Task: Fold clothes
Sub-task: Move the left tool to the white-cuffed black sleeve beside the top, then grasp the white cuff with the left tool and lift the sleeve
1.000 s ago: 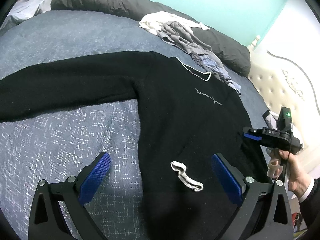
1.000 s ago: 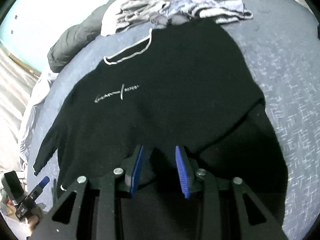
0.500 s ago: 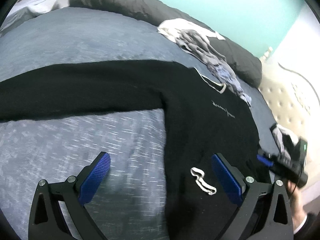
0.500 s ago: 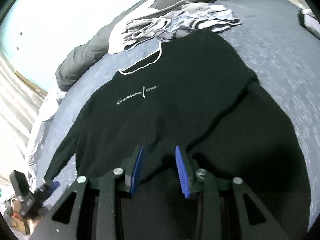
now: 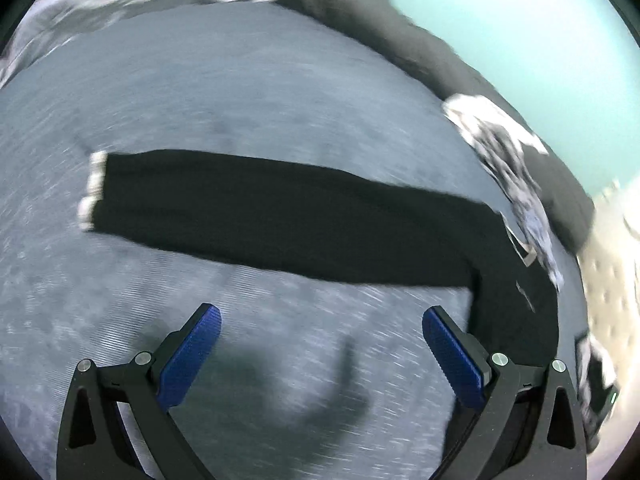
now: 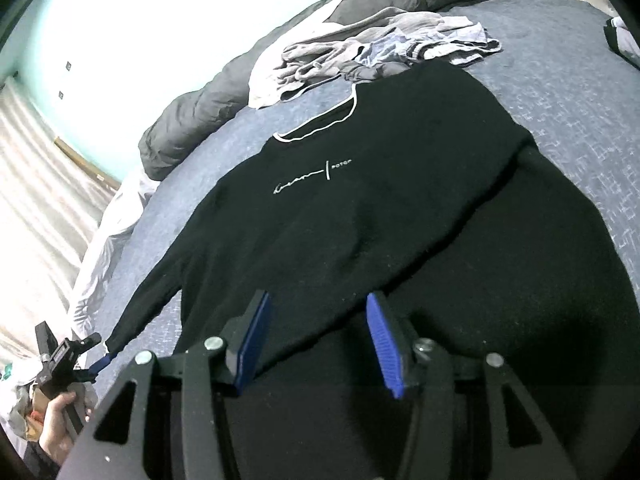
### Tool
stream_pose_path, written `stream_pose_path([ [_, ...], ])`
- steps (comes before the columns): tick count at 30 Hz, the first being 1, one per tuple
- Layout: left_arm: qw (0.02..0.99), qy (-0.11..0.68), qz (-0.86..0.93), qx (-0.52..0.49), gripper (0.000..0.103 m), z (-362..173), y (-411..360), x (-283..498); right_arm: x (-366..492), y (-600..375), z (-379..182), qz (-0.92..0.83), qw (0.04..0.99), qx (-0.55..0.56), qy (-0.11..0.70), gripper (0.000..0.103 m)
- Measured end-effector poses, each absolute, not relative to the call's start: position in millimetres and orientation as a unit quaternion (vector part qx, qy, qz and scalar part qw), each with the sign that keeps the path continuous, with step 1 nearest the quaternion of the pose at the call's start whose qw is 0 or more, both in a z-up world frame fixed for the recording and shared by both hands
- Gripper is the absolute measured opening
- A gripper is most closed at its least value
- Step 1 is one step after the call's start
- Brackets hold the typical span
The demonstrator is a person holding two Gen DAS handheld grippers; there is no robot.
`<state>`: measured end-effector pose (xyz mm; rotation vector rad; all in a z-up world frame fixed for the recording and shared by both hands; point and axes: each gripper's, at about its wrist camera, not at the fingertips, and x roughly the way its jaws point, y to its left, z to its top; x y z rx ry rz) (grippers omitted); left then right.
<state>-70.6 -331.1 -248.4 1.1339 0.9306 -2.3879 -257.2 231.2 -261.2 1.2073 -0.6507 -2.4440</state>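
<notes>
A: Where is the black sweater (image 6: 360,216) found, and why is it laid that way?

B: It is spread front-up on the grey bed (image 6: 580,92), filling the middle of the right wrist view, its neckline toward the upper centre. One sleeve (image 5: 280,216) is stretched out flat across the middle of the left wrist view, cuff at the left. A flat spread is judged to make a fold easier; whether folds have been made cannot be told.

A: How is the right gripper (image 6: 316,344) held?

B: Its fingers are parted a little at the bottom centre, over black cloth near the hem. Nothing is seen pinched between them.

A: And the left gripper (image 5: 320,356)?

B: It is spread wide at the bottom of its own blurred view, over bare bedding, with nothing gripped. It is presumably aimed at the sleeve.

A: What else is noted?

B: A pile of clothes (image 6: 380,48) lies at the upper centre, beside the neckline.
</notes>
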Motion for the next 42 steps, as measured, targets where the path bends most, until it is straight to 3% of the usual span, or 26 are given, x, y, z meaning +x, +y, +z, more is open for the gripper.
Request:
stream_pose_path([
  [8,0.226,0.381,-0.811,0.382,0.103,-261,-387,-46,-257,228,-268,-0.858,0.174,0.425,-0.229,0.051],
  [23,0.259,0.386,-0.809,0.360,0.101,-277,-428,-48,-259,224,-268,-0.861,0.184,0.420,-0.219,0.051],
  [26,0.262,0.380,-0.812,0.357,0.092,-276,-431,-51,-260,224,-272,-0.858,0.184,0.425,-0.222,0.051],
  [28,0.263,0.374,-0.815,0.356,0.076,-275,-432,-53,-260,224,-274,-0.857,0.183,0.427,-0.223,0.051],
  [35,0.254,0.368,-0.822,0.354,0.048,-273,-437,-54,-260,224,-276,-0.856,0.183,0.429,-0.223,0.051],
  [37,0.251,0.363,-0.825,0.353,0.029,-272,-438,-56,-260,225,-276,-0.856,0.183,0.429,-0.223,0.051],
  [42,0.235,0.351,-0.837,0.347,0.012,-257,-435,-66,-260,226,-277,-0.856,0.182,0.429,-0.226,0.051],
])
